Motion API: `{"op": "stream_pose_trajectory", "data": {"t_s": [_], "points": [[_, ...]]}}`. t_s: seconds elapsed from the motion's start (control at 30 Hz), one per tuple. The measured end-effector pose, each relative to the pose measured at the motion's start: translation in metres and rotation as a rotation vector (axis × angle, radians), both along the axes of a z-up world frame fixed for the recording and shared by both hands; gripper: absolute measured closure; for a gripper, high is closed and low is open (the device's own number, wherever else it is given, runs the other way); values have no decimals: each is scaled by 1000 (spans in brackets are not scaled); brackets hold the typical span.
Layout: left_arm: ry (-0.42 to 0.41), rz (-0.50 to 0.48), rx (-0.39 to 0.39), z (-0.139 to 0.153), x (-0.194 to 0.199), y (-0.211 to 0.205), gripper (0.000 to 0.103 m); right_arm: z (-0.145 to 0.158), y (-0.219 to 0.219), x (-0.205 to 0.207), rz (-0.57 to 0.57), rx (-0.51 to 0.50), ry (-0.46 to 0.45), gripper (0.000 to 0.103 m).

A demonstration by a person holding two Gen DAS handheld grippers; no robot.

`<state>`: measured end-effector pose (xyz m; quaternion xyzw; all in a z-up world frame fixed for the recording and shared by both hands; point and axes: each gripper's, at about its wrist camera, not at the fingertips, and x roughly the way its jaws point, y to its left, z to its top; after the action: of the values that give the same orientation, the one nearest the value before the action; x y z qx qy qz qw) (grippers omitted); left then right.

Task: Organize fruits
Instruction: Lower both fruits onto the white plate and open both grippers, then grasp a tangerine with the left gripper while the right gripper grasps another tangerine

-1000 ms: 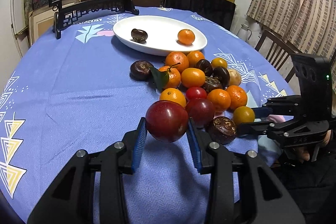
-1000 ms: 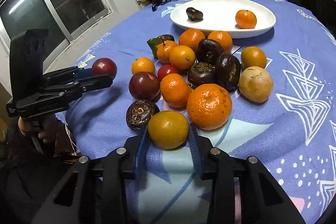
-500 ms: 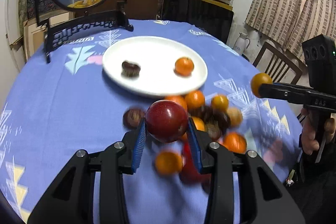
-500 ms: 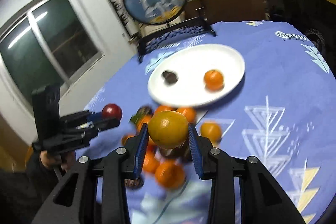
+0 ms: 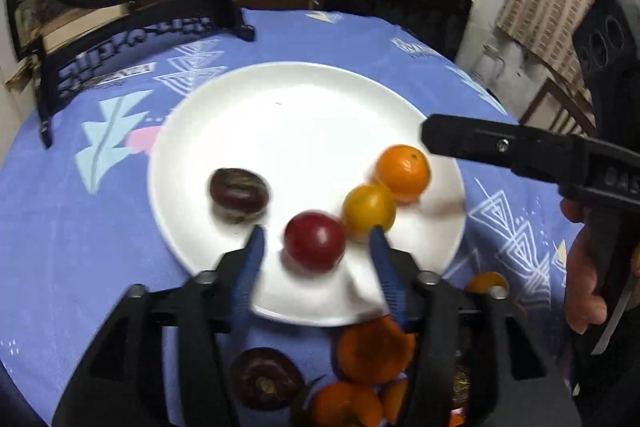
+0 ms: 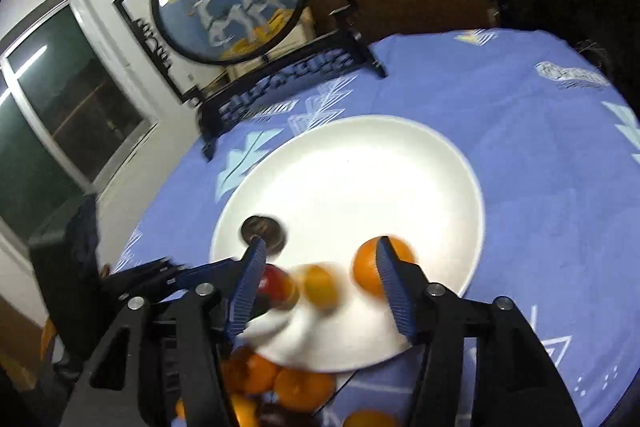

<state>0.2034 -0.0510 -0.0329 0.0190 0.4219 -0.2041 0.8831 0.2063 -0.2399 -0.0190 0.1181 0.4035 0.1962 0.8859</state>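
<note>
We have both tools over the white plate [image 5: 224, 131], and both stand wide with nothing between the blue pads: the left gripper [image 5: 318, 247] frames a red plum [image 5: 315, 241] that lies on the plate without touching either pad, and the right gripper [image 6: 320, 259] hangs over a yellow-orange citrus fruit [image 6: 320, 285] that also looks free of its pads. In the left view that yellow fruit [image 5: 369, 209] sits against the plum on one side and against an orange mandarin [image 5: 403, 173] on the other, with a dark, wrinkled fruit [image 5: 239, 191] lying apart nearer the left edge. The plum and the yellow fruit are smeared with blur, so we judge they may not have settled. The main risk, as we see it, is round fruit rolling: all three lie in the near part of the plate, not far from its rim, and a knock from either open finger as we pull back could send one over the edge onto the blue tablecloth [image 5: 100, 235] and into the heap of mandarins [image 5: 374, 349] and dark fruit [image 5: 266, 383] below. The two tools are also near each other, so we could clip one against the other.
</note>
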Motion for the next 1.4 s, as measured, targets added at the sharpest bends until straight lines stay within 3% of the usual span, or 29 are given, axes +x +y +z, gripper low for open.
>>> {"op": "stream_pose_trajectory", "data": {"t_s": [0.1, 0.27, 0.5, 0.53, 0.63, 0.67, 0.83, 1.0, 1.1, 1.4], "points": [[-48, 10, -15, 12, -18, 12, 43, 3, -3, -17, 7, -10, -20, 45], [-126, -45, 3, 25, -82, 29, 33, 9, -19, -66, -6, -42, -71, 42], [-98, -123, 79, -1, -153, 42, 33, -7, -51, -125, -66, -42, -56, 40], [-85, -130, 78, -7, -159, 44, 39, -10, -54, -131, -75, -41, -50, 40], [-41, -131, 62, -20, -161, 46, 56, -21, -60, -144, -90, -28, -23, 40], [-34, -124, 55, -23, -160, 46, 57, -23, -61, -147, -92, -28, -17, 40], [17, -93, -17, -34, -145, 46, 58, -26, -57, -162, -77, -39, -3, 40], [63, -77, -107, -44, -143, 45, 57, -26, -45, -178, 29, -66, 0, 40], [89, -74, -170, -46, -143, 52, 69, -26, -28, -193, 147, -97, -29, 40], [24, -47, -162, -29, -161, 65, 69, -40, 14, -197, 262, -227, -31, 40]]}}
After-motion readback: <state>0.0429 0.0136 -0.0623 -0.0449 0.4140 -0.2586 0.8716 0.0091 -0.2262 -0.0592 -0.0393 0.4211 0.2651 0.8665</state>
